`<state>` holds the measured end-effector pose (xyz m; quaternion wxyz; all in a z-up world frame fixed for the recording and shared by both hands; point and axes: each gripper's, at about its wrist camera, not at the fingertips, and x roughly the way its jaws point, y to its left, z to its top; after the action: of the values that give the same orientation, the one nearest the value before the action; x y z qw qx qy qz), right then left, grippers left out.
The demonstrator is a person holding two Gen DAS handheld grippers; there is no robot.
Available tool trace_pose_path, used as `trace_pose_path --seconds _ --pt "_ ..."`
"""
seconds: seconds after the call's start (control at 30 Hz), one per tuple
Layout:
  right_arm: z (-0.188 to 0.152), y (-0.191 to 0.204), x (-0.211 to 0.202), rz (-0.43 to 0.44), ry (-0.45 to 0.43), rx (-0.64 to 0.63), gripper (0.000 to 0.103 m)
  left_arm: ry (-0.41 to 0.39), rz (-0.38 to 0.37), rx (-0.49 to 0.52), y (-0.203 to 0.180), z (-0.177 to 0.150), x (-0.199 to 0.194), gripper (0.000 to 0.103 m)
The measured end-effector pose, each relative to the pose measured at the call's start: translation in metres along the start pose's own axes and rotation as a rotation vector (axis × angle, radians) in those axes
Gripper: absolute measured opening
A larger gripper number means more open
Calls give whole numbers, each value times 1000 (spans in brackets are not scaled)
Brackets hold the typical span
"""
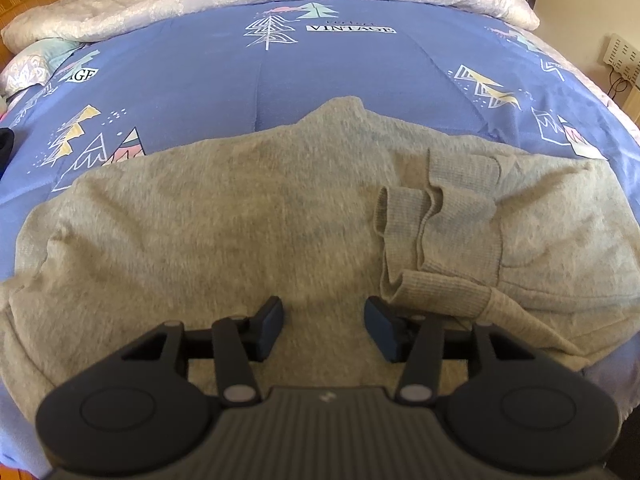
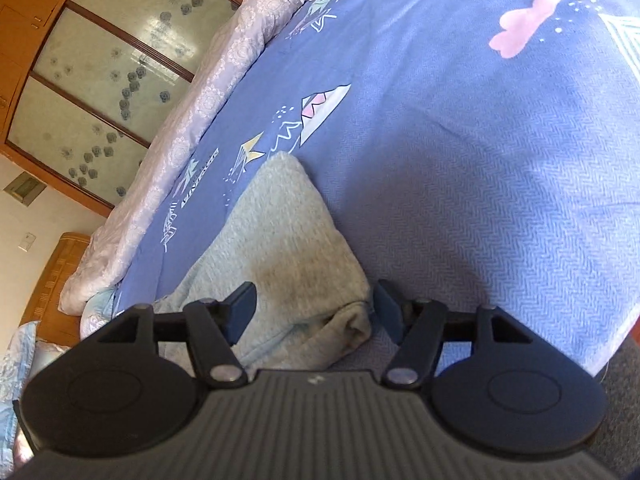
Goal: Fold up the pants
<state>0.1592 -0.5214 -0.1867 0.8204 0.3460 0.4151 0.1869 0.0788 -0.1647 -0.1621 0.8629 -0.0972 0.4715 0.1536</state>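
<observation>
Blue bedsheet (image 1: 280, 80), grey pants (image 1: 200, 220) lying crosswise, cuffs (image 1: 436, 232) rightward, left gripper (image 1: 324, 328) and right gripper (image 2: 312, 312) both spread apart.

Both wrist views close, share pants (image 1: 240, 220), bedsheet (image 2: 460, 160).

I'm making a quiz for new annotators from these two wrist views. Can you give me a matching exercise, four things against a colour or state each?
Things:
1. grey pants
2. bedsheet
3. left claw
4. ribbed cuffs

Descriptions:
A. blue, printed with trees and the word VINTAGE
B. open, over the grey fabric, gripping nothing
C. bunched together on top of the garment
D. spread across the near side of the bed

Pairs: 1-D, 2-A, 3-B, 4-C
</observation>
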Motion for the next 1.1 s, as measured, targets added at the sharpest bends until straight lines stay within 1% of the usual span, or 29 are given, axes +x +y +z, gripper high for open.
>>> trace_pose_path --seconds 0.1,0.2,0.3,0.43,0.6,0.67,0.73,0.77,0.83,0.9,0.93,1.0,1.1 --pt "4 -3 -1 20 11 30 67 4 8 1 -1 0 0 48" --pt "5 0 -2 15 27 2 68 8 13 -4 -2 0 -1 49" --pt "1 4 0 29 45 -14 68 13 11 -12 -1 0 -2 49" --pt "-5 12 3 14 36 -41 68 17 10 -16 1 0 -3 49" --pt "-2 7 2 30 41 -1 67 23 15 -17 0 0 -5 49" --pt "0 9 1 25 45 -12 67 28 6 -29 2 0 -7 50" --pt "1 13 -4 0 28 -29 67 33 -22 -57 7 1 -13 50" --pt "1 17 -9 -16 1 -53 67 31 -40 -77 12 1 -17 50" --pt "-2 34 -19 -35 -58 -145 67 1 -69 -115 24 0 -32 50" --pt "-7 52 -26 -32 -104 -254 67 -46 -80 -148 40 -5 -51 52" --pt "-10 61 -28 -22 -114 -306 67 -65 -82 -168 50 -9 -59 52" --pt "-17 77 -27 3 -113 -395 67 -85 -81 -209 67 -18 -73 53" --pt "-31 102 -18 53 -70 -504 64 -95 -65 -286 97 -35 -86 53"
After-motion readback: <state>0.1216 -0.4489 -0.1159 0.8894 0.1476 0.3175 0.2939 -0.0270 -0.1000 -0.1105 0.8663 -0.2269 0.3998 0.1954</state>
